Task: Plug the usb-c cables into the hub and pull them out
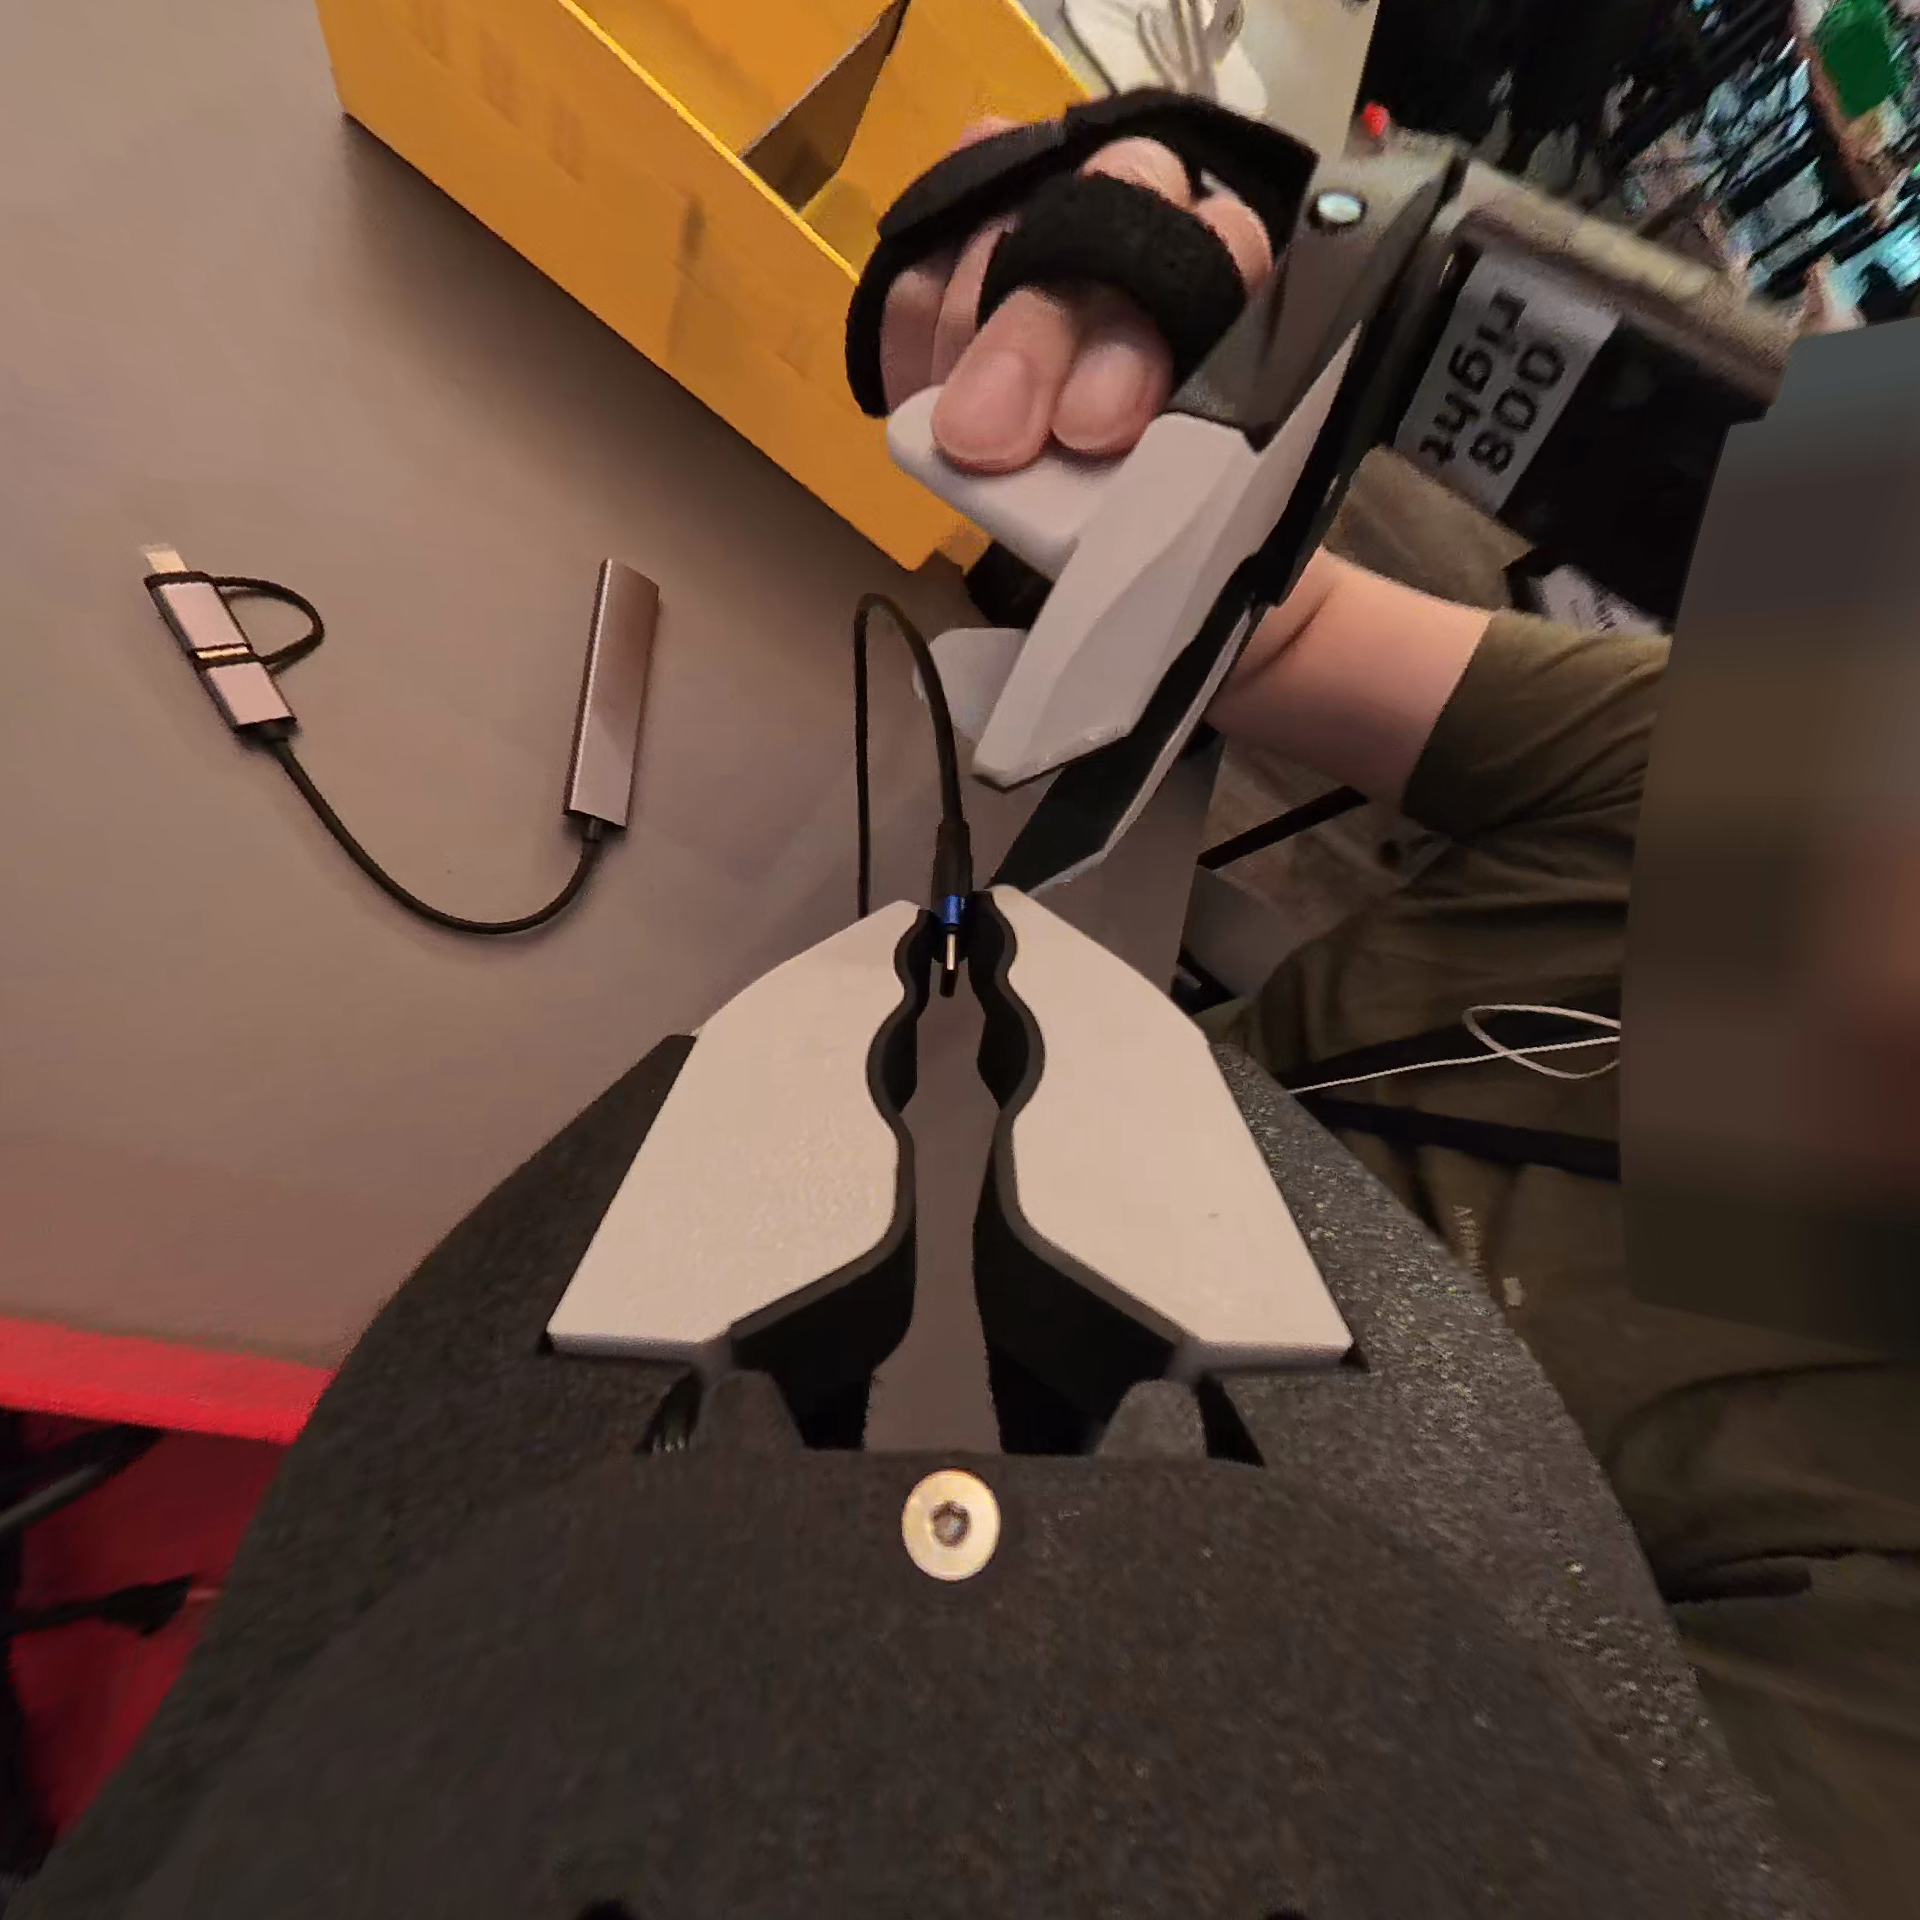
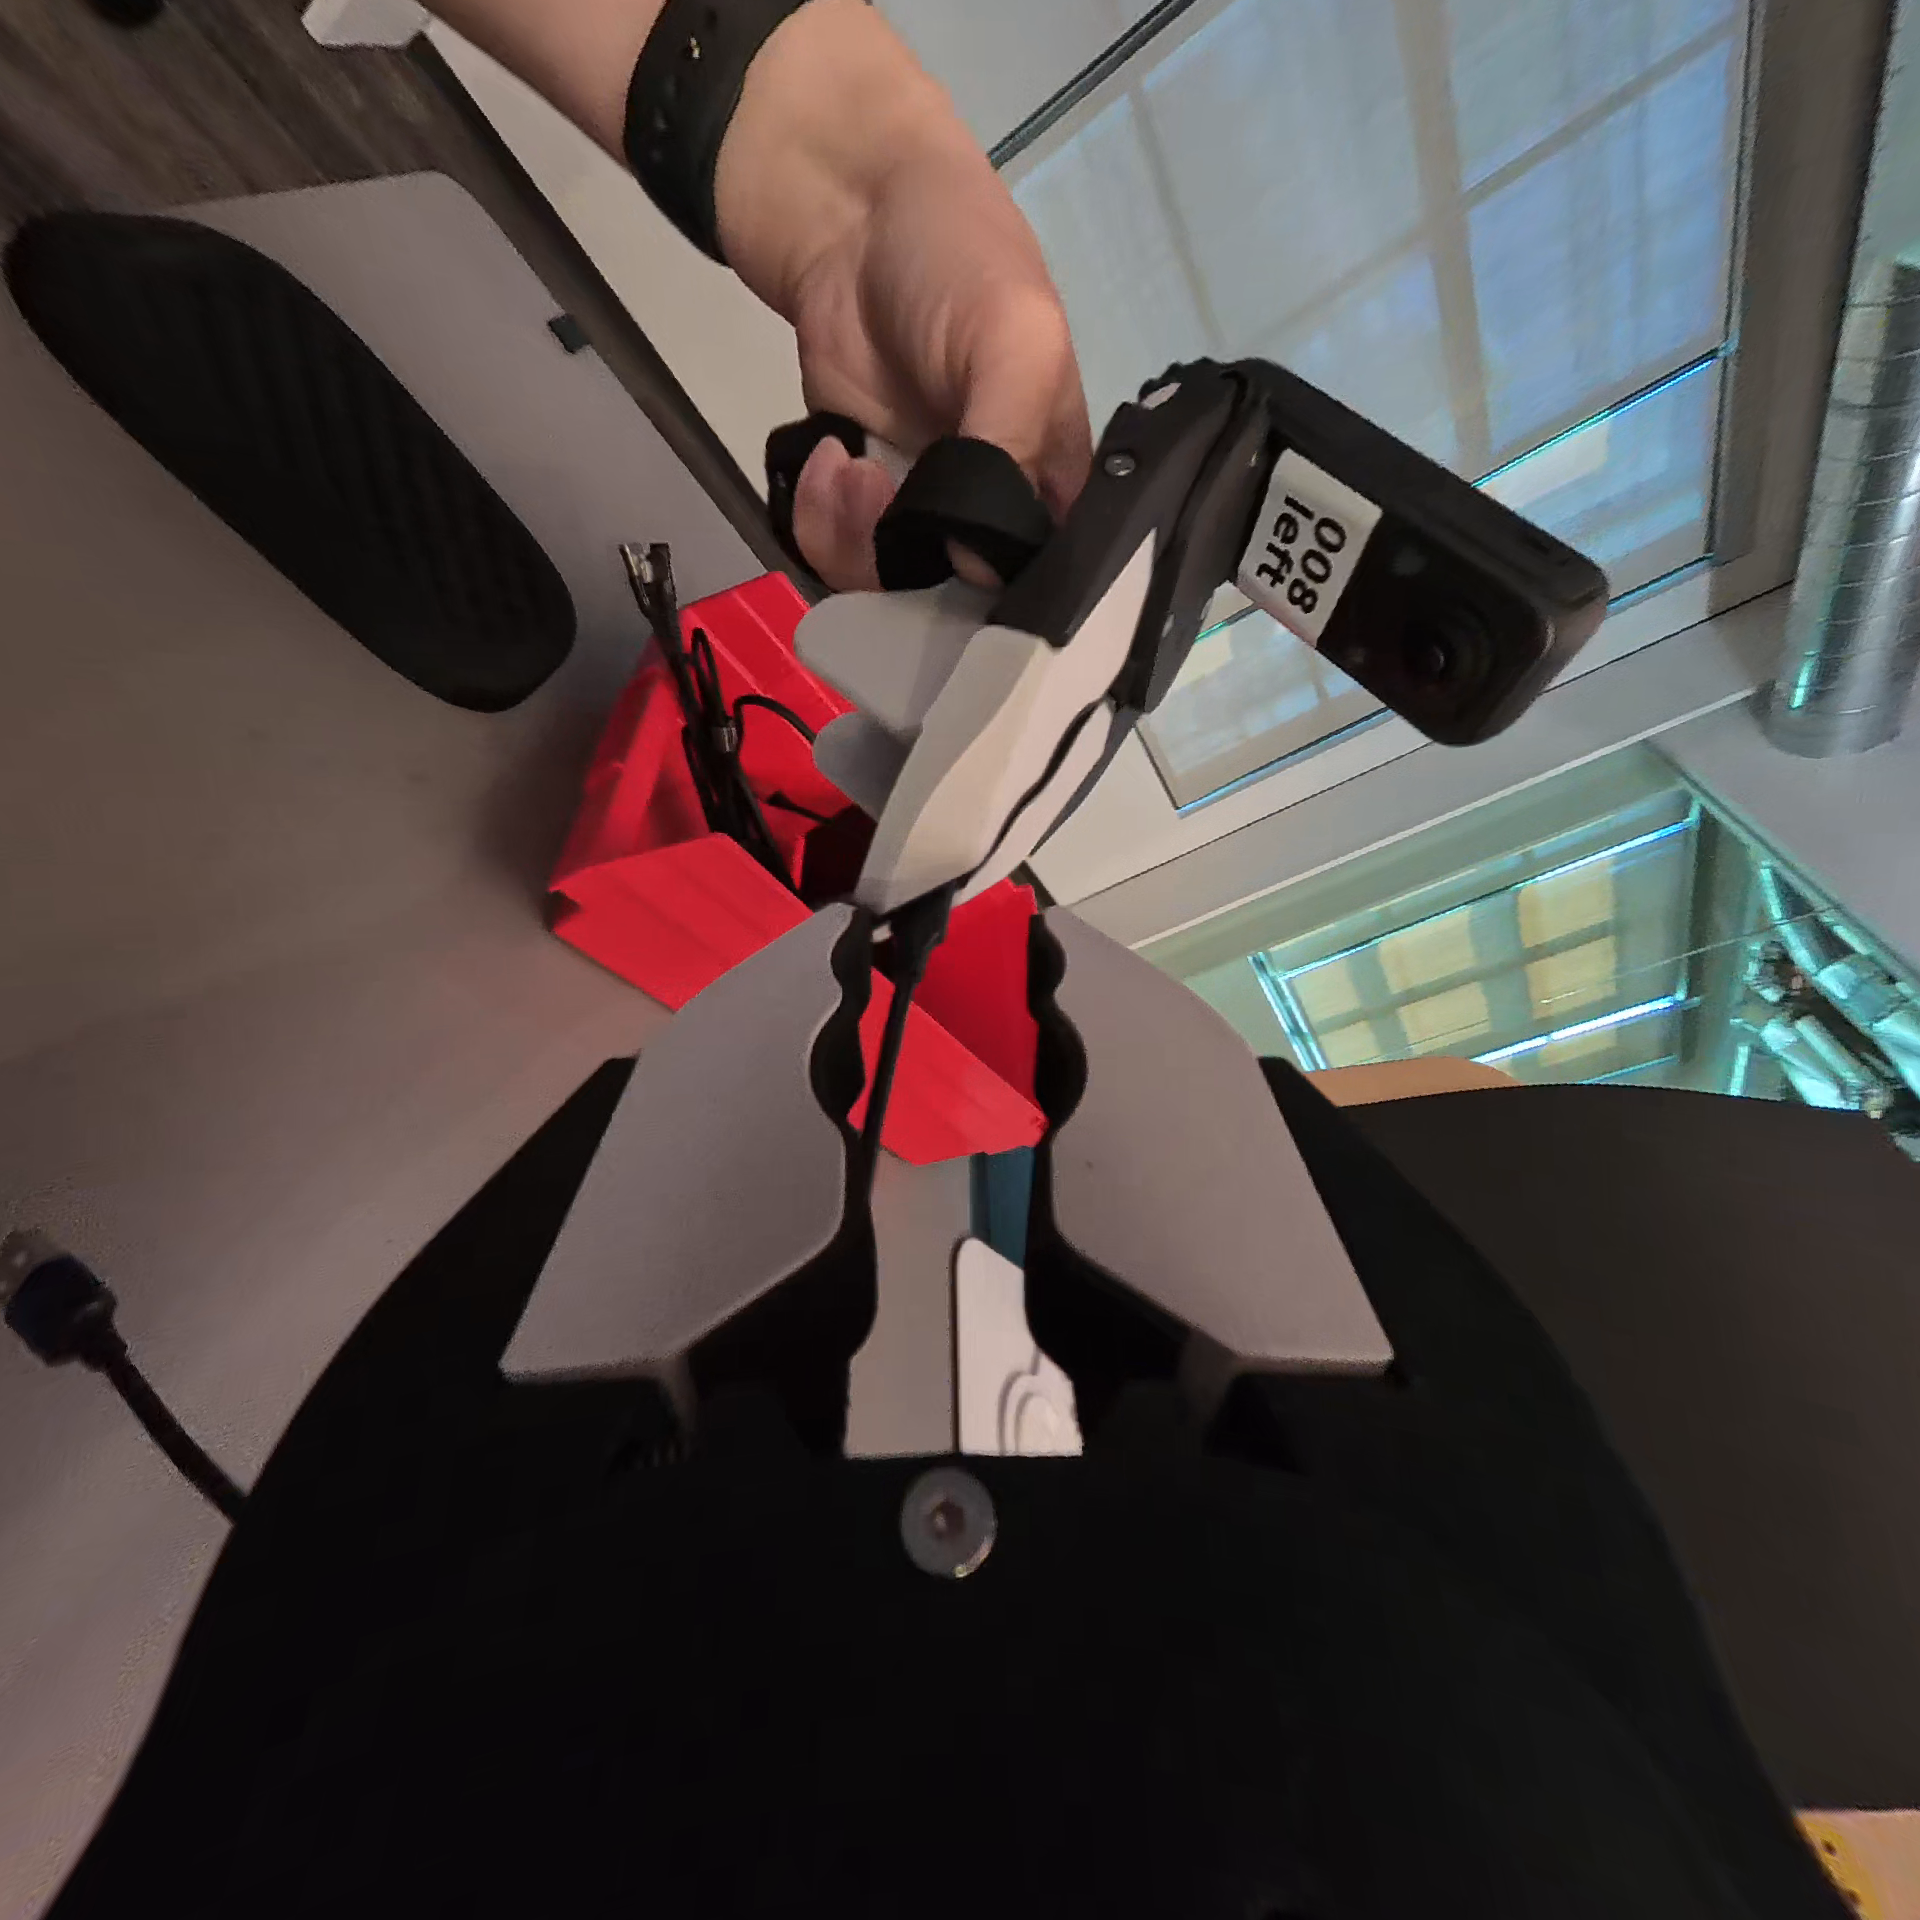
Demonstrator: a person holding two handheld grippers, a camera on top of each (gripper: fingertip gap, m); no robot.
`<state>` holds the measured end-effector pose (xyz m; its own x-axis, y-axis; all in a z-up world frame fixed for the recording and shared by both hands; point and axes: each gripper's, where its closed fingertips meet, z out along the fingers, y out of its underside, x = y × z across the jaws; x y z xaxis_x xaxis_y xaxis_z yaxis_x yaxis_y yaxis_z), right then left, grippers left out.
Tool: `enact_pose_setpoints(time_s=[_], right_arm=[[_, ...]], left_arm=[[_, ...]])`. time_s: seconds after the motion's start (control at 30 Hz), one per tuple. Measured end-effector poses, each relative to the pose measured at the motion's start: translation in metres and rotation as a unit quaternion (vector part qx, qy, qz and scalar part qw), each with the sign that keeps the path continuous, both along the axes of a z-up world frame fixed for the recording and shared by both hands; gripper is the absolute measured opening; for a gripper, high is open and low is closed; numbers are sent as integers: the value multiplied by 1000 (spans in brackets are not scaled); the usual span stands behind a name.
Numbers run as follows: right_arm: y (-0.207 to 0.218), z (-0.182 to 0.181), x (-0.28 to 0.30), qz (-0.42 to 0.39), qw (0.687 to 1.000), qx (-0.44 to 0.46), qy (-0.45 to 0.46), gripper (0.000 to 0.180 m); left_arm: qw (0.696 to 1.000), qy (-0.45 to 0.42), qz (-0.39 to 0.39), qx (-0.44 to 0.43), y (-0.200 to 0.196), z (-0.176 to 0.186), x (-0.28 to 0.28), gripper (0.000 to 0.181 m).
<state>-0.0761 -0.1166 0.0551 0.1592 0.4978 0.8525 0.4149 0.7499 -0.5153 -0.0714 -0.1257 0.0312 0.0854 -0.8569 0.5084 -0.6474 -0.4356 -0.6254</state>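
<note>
Left wrist view: left gripper (image 1: 951, 914) closed at the tips on the blue-collared plug of a black usb-c cable (image 1: 902, 707), metal tip pointing back between the fingers, cord arching up and away and then dropping to the grey counter (image 1: 260, 364). Right gripper (image 1: 1060, 821) just beyond, slanting down from the upper right in a strapped hand (image 1: 1049, 312), its tips close beside the same plug — how wide its jaws stand not clear from here. Far left on the counter, well apart from both: the slim grey hub (image 1: 613, 686), lying flat, its short lead curling to a two-part adapter (image 1: 218, 649). Yellow bin (image 1: 665, 208) at the far edge. Right wrist view: right gripper (image 2: 945, 920) parted, wide gap between the fingers, nothing clamped; the black cable (image 2: 883, 1060) running loose through that gap, close to the left-hand finger. Left gripper (image 2: 925, 883) coming down from above to meet the tips, held by a hand (image 2: 914, 312) with a dark wristband. Red bin (image 2: 675, 894) behind — more cables standing in it. Another dark plug (image 2: 52, 1299) at the near left edge of the counter (image 2: 260, 935).
</note>
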Motion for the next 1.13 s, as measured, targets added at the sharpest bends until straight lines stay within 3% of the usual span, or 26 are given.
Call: enact_pose_setpoints(time_s=[0.2, 0.5, 0.63, 0.73, 0.83, 0.9, 0.97, 1.13], right_arm=[[-4, 6, 0, 16, 999, 28, 35, 13], [-1, 0, 0, 25, 999, 7, 31, 16], [-17, 26, 4, 64, 994, -26, 79, 21], [-57, 49, 7, 169, 973, -123, 95, 12], [-95, 47, -8, 291, 910, -283, 81, 14], [-84, 32, -32, 269, 893, -350, 90, 28], [-48, 7, -55, 169, 904, -376, 111, 33], [22, -4, -48, 5, 904, -329, 272, 40]], left_arm=[[998, -48, 11, -50, 2, 12, -8, 6], [994, -80, -22, -70, -14, 23, -4, 6], [996, -75, -5, -47, -5, 24, -7, 6], [996, -78, 21, -40, 7, 27, -10, 6], [993, -100, 39, -39, 14, 40, -8, 6], [992, -117, 45, -36, 16, 52, -5, 6], [990, -131, 39, -35, 12, 66, -3, 6], [990, -135, 16, -24, -6, 87, -3, 6]])
